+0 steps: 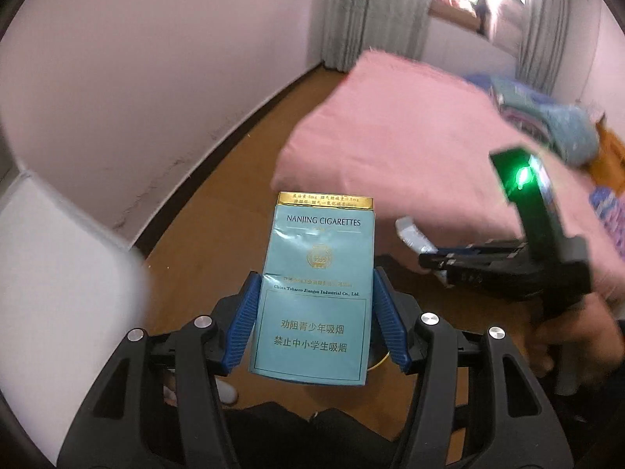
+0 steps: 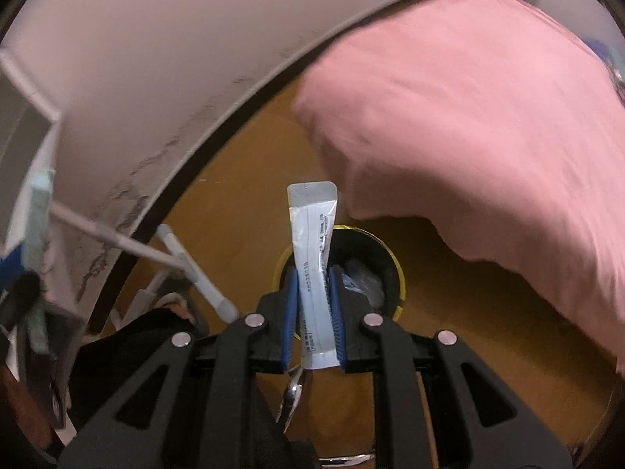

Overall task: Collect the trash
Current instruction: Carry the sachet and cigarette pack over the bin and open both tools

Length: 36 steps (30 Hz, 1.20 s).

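Observation:
My left gripper (image 1: 314,293) is shut on a teal cigarette pack (image 1: 316,285) with a gold top band, held upright above the wooden floor. My right gripper (image 2: 314,285) is shut on a long white sachet (image 2: 314,258) and holds it above a black trash bin with a yellow rim (image 2: 396,265) on the floor. The bin has crumpled wrappers inside. In the left wrist view the right gripper (image 1: 429,258) shows at the right with the sachet's end (image 1: 408,232) sticking out. A sliver of the bin's yellow rim (image 1: 381,361) shows behind the pack.
A pink blanket (image 2: 468,117) hangs over the bed edge to the right, close above the bin. A white wall (image 2: 156,58) with a dark skirting runs along the left. White furniture legs (image 2: 183,258) and a slippered foot (image 2: 172,301) are at the left.

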Tool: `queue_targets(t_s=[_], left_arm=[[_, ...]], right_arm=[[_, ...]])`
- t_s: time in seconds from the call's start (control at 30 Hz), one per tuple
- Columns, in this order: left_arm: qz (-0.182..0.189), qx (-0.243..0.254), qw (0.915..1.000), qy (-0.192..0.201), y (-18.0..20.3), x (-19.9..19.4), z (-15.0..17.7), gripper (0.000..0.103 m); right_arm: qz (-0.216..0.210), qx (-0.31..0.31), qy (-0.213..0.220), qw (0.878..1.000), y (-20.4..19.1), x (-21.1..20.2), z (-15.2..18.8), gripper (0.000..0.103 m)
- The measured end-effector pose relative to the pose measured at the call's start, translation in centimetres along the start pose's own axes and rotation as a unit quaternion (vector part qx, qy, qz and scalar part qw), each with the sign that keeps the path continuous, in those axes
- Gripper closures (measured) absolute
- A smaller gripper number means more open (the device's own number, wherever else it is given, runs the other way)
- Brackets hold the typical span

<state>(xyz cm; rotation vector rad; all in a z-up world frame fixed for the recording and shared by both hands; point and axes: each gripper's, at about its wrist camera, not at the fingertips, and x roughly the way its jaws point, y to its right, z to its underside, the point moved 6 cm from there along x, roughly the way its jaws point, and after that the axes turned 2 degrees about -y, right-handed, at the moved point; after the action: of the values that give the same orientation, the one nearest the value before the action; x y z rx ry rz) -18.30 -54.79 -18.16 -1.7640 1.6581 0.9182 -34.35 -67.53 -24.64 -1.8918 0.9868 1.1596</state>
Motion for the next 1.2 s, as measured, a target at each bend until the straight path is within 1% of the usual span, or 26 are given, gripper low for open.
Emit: queue_targets(t_s=[0.07,0.13,0.17,0.2,0.27,0.3,0.5,0.57,0.6,0.8,0.83,0.9,0.97,1.0,1.07,1.2], left_arm=[[-0.004,0.012,0.9999,-0.006,1.8,2.7,1.0,0.047],[0.002,0.009,0.9998,-0.017,2.4,4.7,1.3,0.047],[0.012,0.002,0.9996,-0.026,2.8,5.6,1.8,0.047],[0.014,-0.002,0.9994,-0.032,2.7,6.7,1.9,0.047],[0.002,-0.001,0.9993,-0.038,2.4,8.0,2.0,0.047],[0.002,-0.004,0.9992,-0.041,2.1,8.6,2.1,0.047],[0.007,-0.023,0.9984,-0.051,1.7,9.4,2.4,0.047],[0.011,-0.028,0.9981,-0.054,1.5,9.1,3.0,0.047],[0.010,-0.030,0.9980,-0.054,1.8,7.9,3.6,0.047],[0.017,-0.038,0.9969,-0.066,1.9,8.6,4.2,0.047],[0.017,-0.038,0.9969,-0.067,1.9,8.7,4.2,0.047],[0.015,-0.036,0.9969,-0.068,1.9,8.9,4.3,0.047],[0.015,-0.038,0.9967,-0.070,1.9,9.0,4.3,0.047],[0.015,-0.039,0.9966,-0.071,1.9,9.0,4.3,0.047],[0.015,-0.040,0.9965,-0.072,1.9,9.1,4.3,0.047],[0.020,-0.043,0.9958,-0.078,2.1,9.6,4.3,0.047]], right_arm=[[0.004,0.017,-0.017,1.000,2.4,1.5,-0.1,0.086],[-0.006,0.036,-0.037,0.999,3.6,2.7,0.0,0.086],[-0.008,0.043,-0.040,0.998,3.5,3.1,0.3,0.086],[-0.009,0.050,-0.043,0.998,3.7,3.3,0.5,0.086],[-0.016,0.060,-0.047,0.997,4.0,3.6,0.6,0.086],[-0.020,0.061,-0.048,0.997,3.9,3.7,0.7,0.086],[-0.023,0.054,-0.050,0.997,2.8,3.4,0.5,0.086],[-0.023,0.052,-0.048,0.997,2.5,3.3,0.4,0.086],[-0.023,0.051,-0.048,0.997,2.4,3.4,0.4,0.086],[-0.020,0.048,-0.044,0.998,2.3,3.6,0.4,0.086],[-0.019,0.048,-0.043,0.998,2.3,3.6,0.4,0.085],[-0.020,0.049,-0.042,0.998,2.3,3.5,0.2,0.076],[-0.022,0.050,-0.038,0.998,2.3,3.4,0.2,0.042],[-0.023,0.050,-0.034,0.998,2.3,3.3,0.1,0.040],[-0.023,0.054,-0.023,0.998,2.4,2.9,-0.1,0.040],[-0.024,0.068,-0.019,0.997,3.0,2.6,-0.1,0.039]])
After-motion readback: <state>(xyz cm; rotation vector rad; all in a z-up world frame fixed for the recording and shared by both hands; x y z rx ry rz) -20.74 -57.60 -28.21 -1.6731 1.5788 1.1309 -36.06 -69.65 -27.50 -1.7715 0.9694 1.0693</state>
